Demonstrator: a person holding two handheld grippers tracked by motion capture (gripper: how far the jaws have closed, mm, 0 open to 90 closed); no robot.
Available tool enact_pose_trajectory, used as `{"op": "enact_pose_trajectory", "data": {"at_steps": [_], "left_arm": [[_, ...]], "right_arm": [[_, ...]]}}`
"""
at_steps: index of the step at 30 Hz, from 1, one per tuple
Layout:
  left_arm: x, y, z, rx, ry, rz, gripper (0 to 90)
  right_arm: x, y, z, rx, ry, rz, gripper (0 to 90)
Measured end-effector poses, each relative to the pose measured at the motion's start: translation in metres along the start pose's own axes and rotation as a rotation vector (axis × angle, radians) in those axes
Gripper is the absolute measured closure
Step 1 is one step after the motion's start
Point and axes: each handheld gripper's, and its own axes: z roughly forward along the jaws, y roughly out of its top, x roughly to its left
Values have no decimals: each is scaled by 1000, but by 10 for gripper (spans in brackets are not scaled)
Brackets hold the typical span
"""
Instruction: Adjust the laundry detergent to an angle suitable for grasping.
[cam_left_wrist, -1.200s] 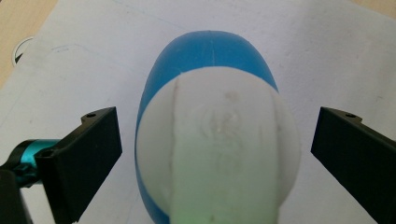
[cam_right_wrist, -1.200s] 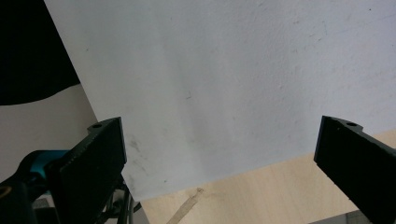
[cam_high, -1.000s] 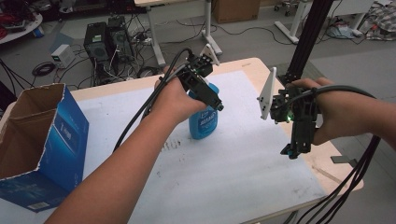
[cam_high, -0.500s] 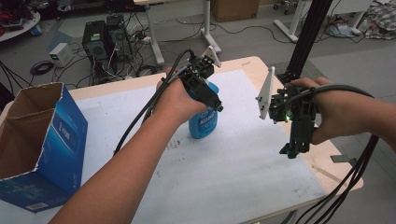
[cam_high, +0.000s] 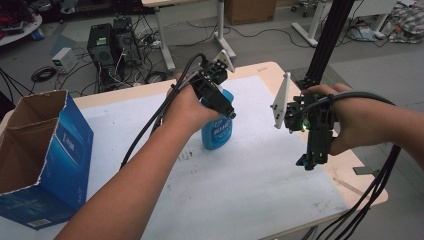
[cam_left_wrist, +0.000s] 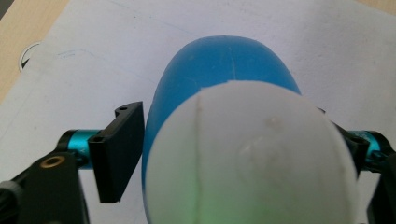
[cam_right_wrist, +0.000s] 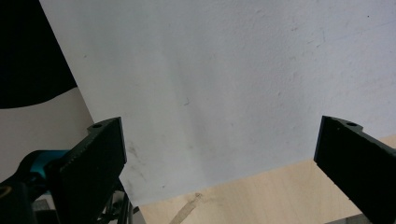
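Observation:
A blue bottle (cam_high: 217, 134) with a white cap (cam_left_wrist: 252, 158) stands upright on the white sheet (cam_high: 250, 190) in the middle of the table. My left gripper (cam_high: 225, 111) reaches down over its top from the left. Its jaws have just been closing, and the bottle (cam_left_wrist: 219, 60) sits between them with the pads against its sides. My right gripper (cam_high: 310, 162) hangs pointing down over the table's right edge, apart from the bottle. In the right gripper view, the right gripper (cam_right_wrist: 222, 126) is open with nothing between its jaws, above sheet and bare wood.
An open blue cardboard box (cam_high: 45, 150) stands at the left end of the table. A black post (cam_high: 325, 45) rises behind the right hand. Bare wooden tabletop (cam_high: 360, 185) borders the sheet on the right. Cables trail from both grippers.
Both hands have stayed where they were. The left gripper's jaws look drawn in closer around the top of the bottle.

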Motion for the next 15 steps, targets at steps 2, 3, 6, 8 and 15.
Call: {"op": "enact_pose_trajectory", "data": {"at_steps": [2, 3, 6, 8, 15], "left_arm": [[-1, 0, 1, 1, 1, 0, 214], [-1, 0, 1, 2, 1, 4, 225], [-2, 0, 2, 9, 8, 9, 234], [-2, 0, 2, 12, 4, 7, 247], [-2, 0, 2, 13, -4, 6, 303]], "right_arm": [[0, 0, 0, -4, 0, 1, 13], [0, 0, 0, -3, 0, -1, 12], [0, -1, -1, -5, -1, 3, 12], [1, -1, -1, -4, -1, 7, 12], [0, -3, 0, -4, 0, 6, 12]]}}
